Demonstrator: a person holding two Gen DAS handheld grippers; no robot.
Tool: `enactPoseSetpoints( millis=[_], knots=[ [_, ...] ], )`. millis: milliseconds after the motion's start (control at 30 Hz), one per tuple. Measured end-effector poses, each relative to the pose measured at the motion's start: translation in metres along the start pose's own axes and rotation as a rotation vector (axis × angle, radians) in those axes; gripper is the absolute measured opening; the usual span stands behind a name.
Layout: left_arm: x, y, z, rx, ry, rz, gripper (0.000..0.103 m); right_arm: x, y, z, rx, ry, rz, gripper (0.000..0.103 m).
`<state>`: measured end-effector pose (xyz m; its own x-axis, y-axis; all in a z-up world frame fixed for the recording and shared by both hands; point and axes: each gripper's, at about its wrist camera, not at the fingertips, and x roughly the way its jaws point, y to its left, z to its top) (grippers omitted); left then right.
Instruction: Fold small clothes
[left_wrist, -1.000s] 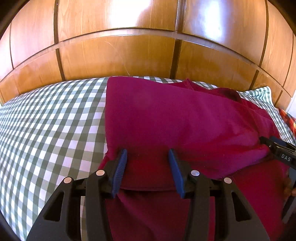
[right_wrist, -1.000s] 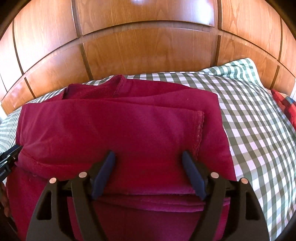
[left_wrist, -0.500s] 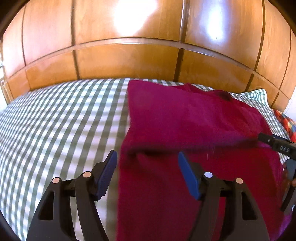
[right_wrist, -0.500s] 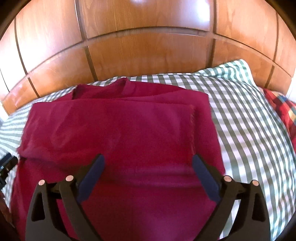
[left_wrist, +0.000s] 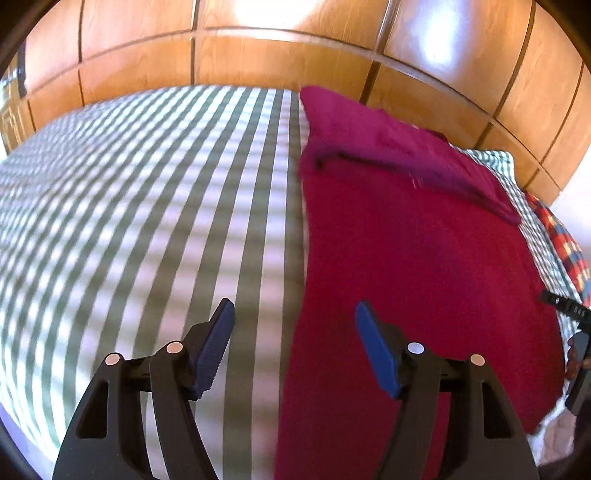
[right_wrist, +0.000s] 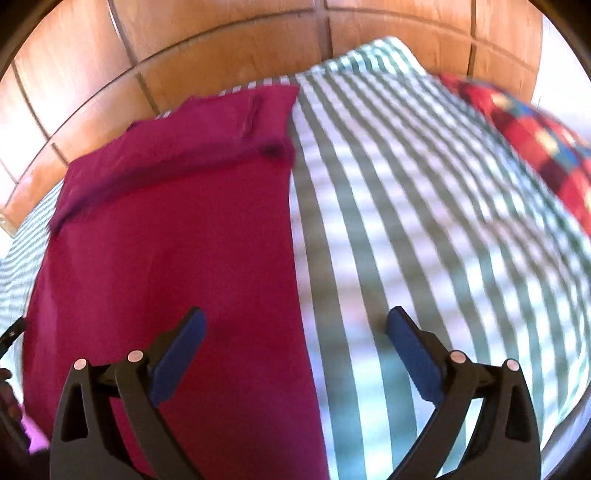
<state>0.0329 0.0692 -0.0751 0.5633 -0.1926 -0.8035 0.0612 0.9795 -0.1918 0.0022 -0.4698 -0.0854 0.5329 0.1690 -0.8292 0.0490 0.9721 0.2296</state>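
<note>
Left gripper: one, two blue pads, just opened more then closed a little, nothing held.
Right gripper: one, just opened wide, nothing held.
Red cloth: one, lying flat on bed (far edge folded over).
Checked sheet: one.
Wooden headboard: one, far back.

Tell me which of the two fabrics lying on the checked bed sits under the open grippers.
The plain crimson garment, folded, under both grippers' inner fingers. The red multicoloured plaid cloth lies off at the bed's far right edge.
</note>
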Motion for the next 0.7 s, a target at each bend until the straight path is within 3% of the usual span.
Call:
enactPoseSetpoints(
  millis=[100, 167, 267, 400, 433, 567, 700],
  knots=[
    [-0.012, -0.003, -0.026, 0.038, 0.023, -0.038, 0.058, -0.021, 0.002, -0.035, -0.046, 0.022, 0.027, 0.085],
    [-0.02, -0.009, -0.04, 0.068, 0.03, -0.055, 0.05, -0.032, 0.005, -0.051, -0.063, 0.036, 0.042, 0.065],
    [-0.034, -0.016, -0.061, 0.087, 0.034, -0.08, 0.04, -0.046, 0.011, -0.076, -0.091, 0.073, 0.08, 0.045],
    [-0.043, -0.021, -0.072, 0.087, 0.042, -0.1, 0.01, -0.05, 0.028, -0.091, -0.115, 0.119, 0.125, 0.016],
    [-0.045, -0.02, -0.071, 0.079, 0.042, -0.117, 0.009, -0.052, 0.032, -0.091, -0.112, 0.122, 0.146, 0.012],
    [-0.059, -0.014, -0.057, 0.026, 0.021, -0.232, 0.008, -0.065, 0.041, -0.067, -0.086, 0.076, 0.248, 0.011],
    [-0.07, -0.001, -0.021, -0.09, -0.044, -0.391, 0.008, -0.075, 0.046, -0.023, -0.042, -0.025, 0.337, 0.011]
  ],
)
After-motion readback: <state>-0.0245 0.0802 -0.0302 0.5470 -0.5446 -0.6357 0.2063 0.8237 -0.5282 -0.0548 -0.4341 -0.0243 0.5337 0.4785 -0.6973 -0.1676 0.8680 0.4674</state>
